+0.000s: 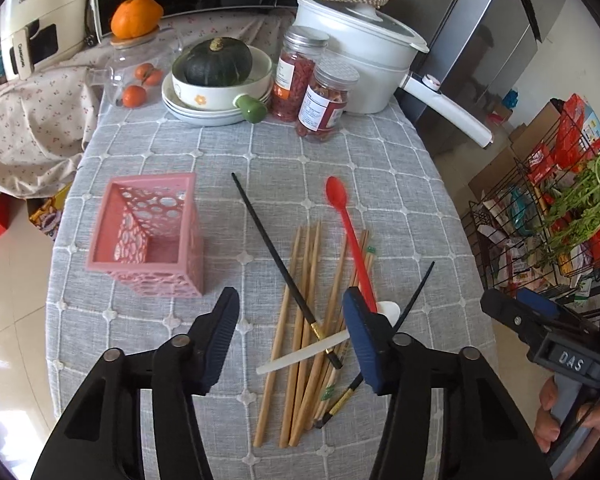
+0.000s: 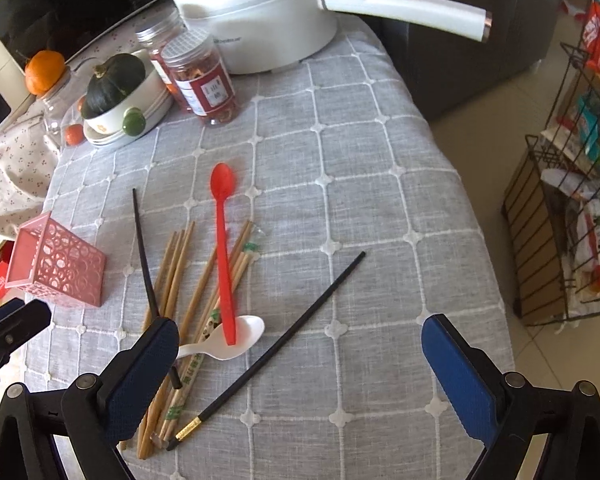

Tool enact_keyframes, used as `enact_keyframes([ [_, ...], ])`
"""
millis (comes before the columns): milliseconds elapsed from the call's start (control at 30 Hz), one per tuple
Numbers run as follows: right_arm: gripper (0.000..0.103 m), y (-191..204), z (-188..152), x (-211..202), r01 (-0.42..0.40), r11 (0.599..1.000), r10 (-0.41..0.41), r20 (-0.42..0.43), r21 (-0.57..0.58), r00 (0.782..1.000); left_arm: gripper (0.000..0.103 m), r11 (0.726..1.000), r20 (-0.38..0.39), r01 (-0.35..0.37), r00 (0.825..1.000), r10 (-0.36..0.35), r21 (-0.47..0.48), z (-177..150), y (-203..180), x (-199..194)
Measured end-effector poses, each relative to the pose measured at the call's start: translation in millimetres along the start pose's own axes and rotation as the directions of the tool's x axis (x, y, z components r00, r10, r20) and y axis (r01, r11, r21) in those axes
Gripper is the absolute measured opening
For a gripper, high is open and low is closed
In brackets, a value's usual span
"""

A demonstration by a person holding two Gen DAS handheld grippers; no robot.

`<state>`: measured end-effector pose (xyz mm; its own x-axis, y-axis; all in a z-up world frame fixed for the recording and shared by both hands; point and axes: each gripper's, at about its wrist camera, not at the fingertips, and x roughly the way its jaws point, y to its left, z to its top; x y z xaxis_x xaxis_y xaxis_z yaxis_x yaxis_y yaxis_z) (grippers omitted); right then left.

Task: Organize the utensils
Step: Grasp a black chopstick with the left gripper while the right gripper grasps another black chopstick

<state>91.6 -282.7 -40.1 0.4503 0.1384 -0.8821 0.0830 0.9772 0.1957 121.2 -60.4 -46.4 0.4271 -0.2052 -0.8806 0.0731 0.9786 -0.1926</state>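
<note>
On the grey checked tablecloth [image 1: 172, 152] lies a loose pile of wooden chopsticks [image 1: 300, 320] [image 2: 180, 264]. Across the pile lie a red spoon [image 1: 350, 232] [image 2: 224, 248] and a white spoon [image 1: 312, 350] [image 2: 236, 340]. One black chopstick [image 1: 276, 252] [image 2: 144, 252] crosses the pile; a second [image 1: 412, 300] [image 2: 292, 340] lies to its right. The pink perforated holder [image 1: 148, 236] [image 2: 56, 264] stands upright on the left, with nothing visible inside it. My left gripper [image 1: 292, 328] hovers open above the pile. My right gripper [image 2: 304, 344] is wide open over the second black chopstick.
At the back stand a white pot [image 1: 364, 52] with a long handle [image 2: 404, 8], two jars [image 1: 328, 96], and a bowl holding a green squash [image 1: 220, 64]. A wire rack [image 1: 540, 220] of groceries stands off the table's right edge. A hand [image 1: 552, 412] holds the right gripper.
</note>
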Motion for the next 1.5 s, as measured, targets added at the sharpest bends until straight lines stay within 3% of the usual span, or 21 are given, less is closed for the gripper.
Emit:
enact_keyframes([
  [133,0.095,-17.3,4.6,5.1,-0.011,0.998,0.012,-0.015,0.055,1.0,0.033,0.995,-0.037,-0.099,0.994,0.099,0.002,17.4,-15.9,39.1],
  [200,0.094,-23.0,6.1,6.3,-0.011,0.998,0.012,-0.016,0.067,1.0,0.031,0.99,-0.051,-0.139,0.989,0.139,0.011,21.7,-23.7,57.6],
  [467,0.093,-31.8,6.9,14.3,-0.012,0.998,0.014,-0.035,0.066,0.999,0.021,0.938,-0.102,-0.346,0.934,0.343,-0.012,39.3,-15.6,126.9],
  [533,0.093,-32.0,7.2,15.6,-0.013,0.998,0.016,-0.039,0.063,0.999,0.021,0.927,-0.109,-0.375,0.922,0.372,-0.012,40.9,-11.6,135.8],
  [700,0.093,-33.5,8.9,20.3,-0.013,0.998,0.016,-0.049,0.065,0.999,0.016,0.923,-0.118,-0.384,0.917,0.38,-0.01,43.1,-9.0,146.9],
  [733,0.093,-34.2,9.4,21.9,-0.013,0.997,0.017,-0.052,0.07,0.998,0.011,0.928,-0.121,-0.373,0.922,0.369,-0.014,44.4,-8.4,147.6],
  [933,0.092,-35.3,7.6,37.6,-0.008,0.996,0.016,-0.084,0.089,0.996,0.006,0.955,-0.118,-0.296,0.948,0.297,0.032,39.5,-12.8,142.9],
  [1233,0.078,-43.8,-2.5,76.4,-0.05,0.981,0.087,-0.195,0.188,0.977,0.006,0.986,0.012,-0.142,0.99,0.142,0.089,27.3,-18.0,72.7],
  [1500,0.061,-31.6,1.2,93.6,-0.019,0.984,0.059,-0.22,0.177,0.974,0.005,0.993,0.126,-0.011,0.992,-0.004,0.116,-3.1,-5.0,0.2],
])
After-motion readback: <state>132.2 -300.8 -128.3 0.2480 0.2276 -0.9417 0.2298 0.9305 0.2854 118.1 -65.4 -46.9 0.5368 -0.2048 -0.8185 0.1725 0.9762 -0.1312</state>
